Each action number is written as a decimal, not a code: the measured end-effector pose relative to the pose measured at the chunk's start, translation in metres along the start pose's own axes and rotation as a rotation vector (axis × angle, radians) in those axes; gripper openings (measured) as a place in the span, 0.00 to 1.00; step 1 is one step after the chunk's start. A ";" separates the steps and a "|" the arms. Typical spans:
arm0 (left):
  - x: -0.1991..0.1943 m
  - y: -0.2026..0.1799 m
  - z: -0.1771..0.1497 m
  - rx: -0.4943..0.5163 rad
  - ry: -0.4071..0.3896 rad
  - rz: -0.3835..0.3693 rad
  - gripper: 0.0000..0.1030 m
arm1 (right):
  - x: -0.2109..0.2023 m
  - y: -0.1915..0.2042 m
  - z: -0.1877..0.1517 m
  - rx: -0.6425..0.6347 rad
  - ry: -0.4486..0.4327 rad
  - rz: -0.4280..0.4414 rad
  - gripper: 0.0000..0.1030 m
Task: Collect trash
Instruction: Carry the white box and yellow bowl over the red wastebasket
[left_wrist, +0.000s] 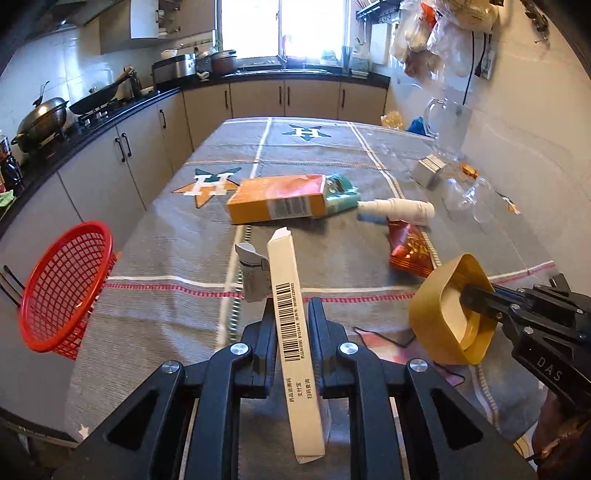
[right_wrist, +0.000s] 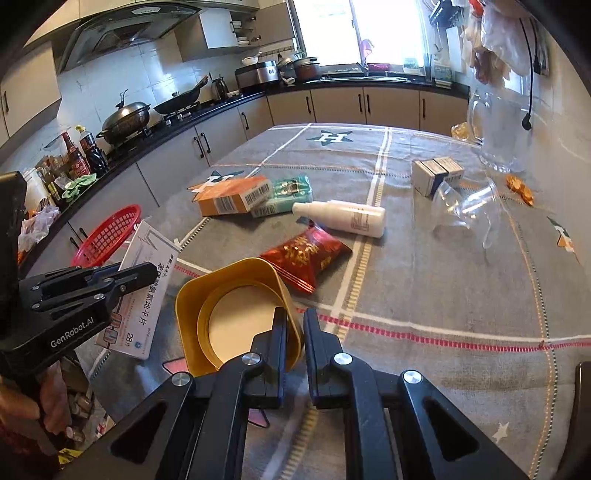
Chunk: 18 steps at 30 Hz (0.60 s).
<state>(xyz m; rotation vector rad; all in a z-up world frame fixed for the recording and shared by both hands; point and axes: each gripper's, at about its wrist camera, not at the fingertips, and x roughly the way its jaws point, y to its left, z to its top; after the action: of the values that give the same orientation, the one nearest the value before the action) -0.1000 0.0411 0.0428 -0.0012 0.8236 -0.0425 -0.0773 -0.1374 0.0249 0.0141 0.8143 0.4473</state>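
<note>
My left gripper (left_wrist: 291, 306) is shut on a flat white medicine box (left_wrist: 291, 295) with a barcode, held edge-up above the table; the same box (right_wrist: 147, 291) shows in the right wrist view. My right gripper (right_wrist: 295, 317) is shut on the rim of a yellow square tub (right_wrist: 236, 314), also seen in the left wrist view (left_wrist: 443, 310). A red mesh basket (left_wrist: 62, 284) hangs at the table's left edge. An orange box (left_wrist: 277, 199), a teal pack (left_wrist: 341, 192), a white spray bottle (left_wrist: 399, 208) and a red snack bag (left_wrist: 408, 251) lie on the grey tablecloth (left_wrist: 166, 258).
A grey folded carton (left_wrist: 251, 273) lies just beyond the left gripper. A glass jug (right_wrist: 506, 133), a tipped clear glass (right_wrist: 465, 210) and a small grey box (right_wrist: 436, 173) stand at the right. Kitchen counters with woks run along the left and back.
</note>
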 end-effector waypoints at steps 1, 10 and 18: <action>0.000 0.003 0.000 -0.004 -0.003 0.001 0.15 | 0.001 0.002 0.001 -0.004 -0.002 -0.004 0.10; -0.005 0.013 0.002 -0.002 -0.054 0.024 0.13 | 0.007 0.014 0.009 -0.020 -0.003 -0.013 0.10; -0.012 0.021 0.004 -0.008 -0.088 0.035 0.12 | 0.009 0.026 0.015 -0.043 -0.004 -0.018 0.10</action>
<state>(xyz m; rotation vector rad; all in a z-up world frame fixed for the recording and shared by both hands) -0.1048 0.0623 0.0538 0.0036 0.7354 -0.0058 -0.0714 -0.1076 0.0344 -0.0318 0.7998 0.4470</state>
